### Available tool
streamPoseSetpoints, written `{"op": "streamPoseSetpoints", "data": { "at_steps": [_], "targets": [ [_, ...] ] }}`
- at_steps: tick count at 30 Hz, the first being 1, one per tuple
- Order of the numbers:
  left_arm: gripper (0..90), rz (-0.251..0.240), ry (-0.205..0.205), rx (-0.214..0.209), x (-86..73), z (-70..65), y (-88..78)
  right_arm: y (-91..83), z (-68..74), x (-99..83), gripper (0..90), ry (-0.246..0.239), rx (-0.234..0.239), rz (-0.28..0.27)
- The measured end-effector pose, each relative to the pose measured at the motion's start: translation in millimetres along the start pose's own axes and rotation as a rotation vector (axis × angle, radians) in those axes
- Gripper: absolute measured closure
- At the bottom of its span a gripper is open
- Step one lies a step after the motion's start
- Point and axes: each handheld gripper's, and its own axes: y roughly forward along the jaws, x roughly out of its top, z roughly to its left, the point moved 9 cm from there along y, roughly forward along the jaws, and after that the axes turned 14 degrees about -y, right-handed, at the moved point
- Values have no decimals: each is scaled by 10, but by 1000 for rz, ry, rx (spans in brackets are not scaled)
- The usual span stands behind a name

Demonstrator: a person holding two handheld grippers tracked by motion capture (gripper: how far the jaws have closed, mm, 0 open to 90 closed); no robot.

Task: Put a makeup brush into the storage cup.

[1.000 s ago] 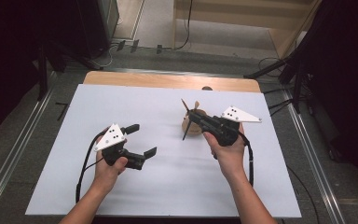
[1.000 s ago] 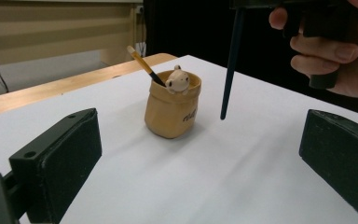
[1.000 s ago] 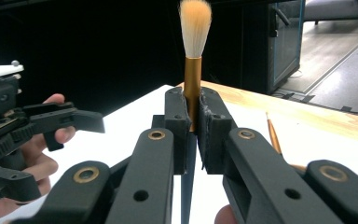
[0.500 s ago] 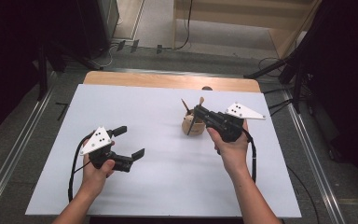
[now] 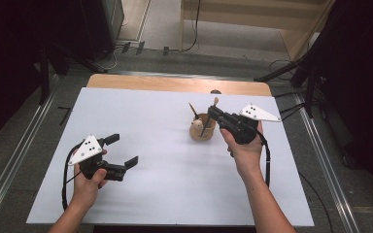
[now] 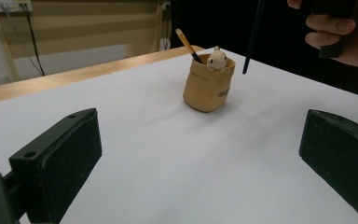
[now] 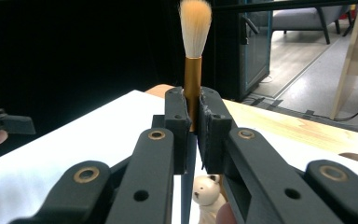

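Observation:
A tan pen holder point(image 5: 203, 131) point(image 6: 208, 86) stands right of the white table's middle. A small bear figure point(image 6: 216, 58) point(image 7: 206, 191) peeks from it, and one brush point(image 5: 194, 110) point(image 6: 186, 43) leans in it. My right gripper point(image 5: 212, 112) point(image 7: 192, 112) is shut on a second brush point(image 7: 193, 74), held upright by its gold ferrule with the bristles on top. Its dark handle point(image 6: 254, 35) hangs down close to the holder's rim; whether the end is inside I cannot tell. My left gripper point(image 5: 122, 150) point(image 6: 205, 154) is open with nothing between its jaws, low at the table's left.
The white table top point(image 5: 165, 184) has a wooden strip point(image 5: 175, 83) along its far edge. Metal rails point(image 5: 14, 165) run along both sides. Cables and dark stands point(image 5: 311, 82) lie beyond the right far corner.
My left gripper has moved left and toward the near edge, away from the holder. The right hand has stayed almost in place with the brush.

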Motion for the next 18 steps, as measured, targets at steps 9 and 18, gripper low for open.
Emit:
{"op": "streamPoseSetpoints", "data": {
  "at_steps": [9,18],
  "targets": [
    [0,-13,-1,23,15,86,-160,-20,-91,-15,848,-2,-25,5],
    [0,-20,-29,38,-58,165,-257,-10,-149,-44,848,-14,-46,16]
  ]
}}
